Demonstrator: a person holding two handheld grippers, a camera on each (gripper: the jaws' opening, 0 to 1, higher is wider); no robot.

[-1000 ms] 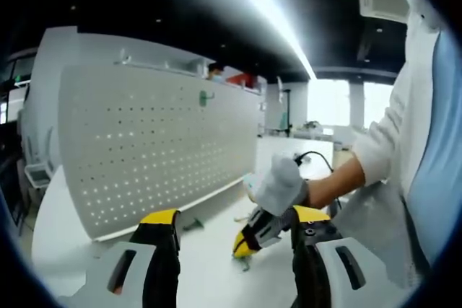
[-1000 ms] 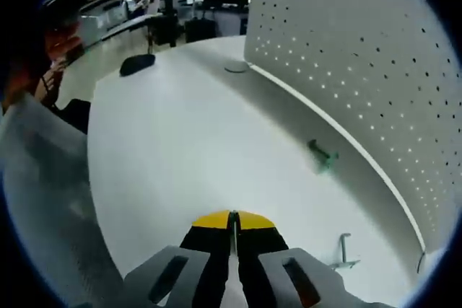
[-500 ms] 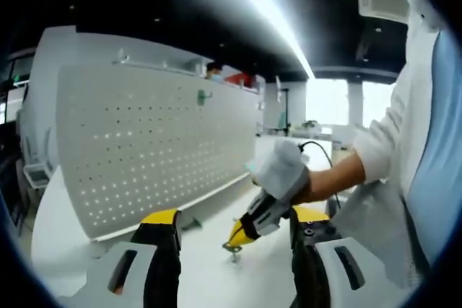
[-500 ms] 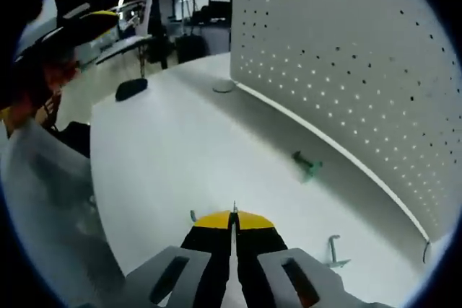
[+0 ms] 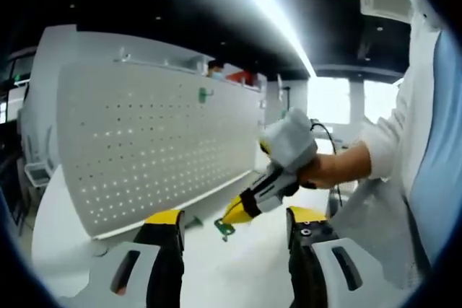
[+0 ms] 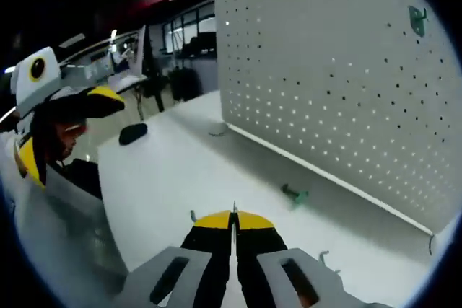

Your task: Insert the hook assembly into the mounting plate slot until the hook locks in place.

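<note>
The left gripper [image 5: 231, 225] stands spread and empty; beyond it the right gripper [image 5: 238, 210], jaws pinching a green hook [image 5: 224, 229], hangs above the counter [image 5: 238, 272]. Farther off, the pegboard [image 5: 151, 142] carries one hook [image 5: 204, 94]. Judged: picked up, insertion remaining.

The left hand-held gripper [image 5: 232, 223] has two black jaws capped in yellow, each rising from a pale grey body with a dark oval slot set into it. The right hand-held gripper [image 6: 233, 220] is built the same: black jaws with yellow tips, grey moulded shells below, dark oval recesses in them. Seen from the left gripper view, it has a white housing at its rear, and a black cable [image 5: 326, 151] loops off behind that. The person [image 5: 426, 142] wears a white top with a long sleeve [image 5: 380, 151] pushed up the forearm, under a light blue front panel.
</note>
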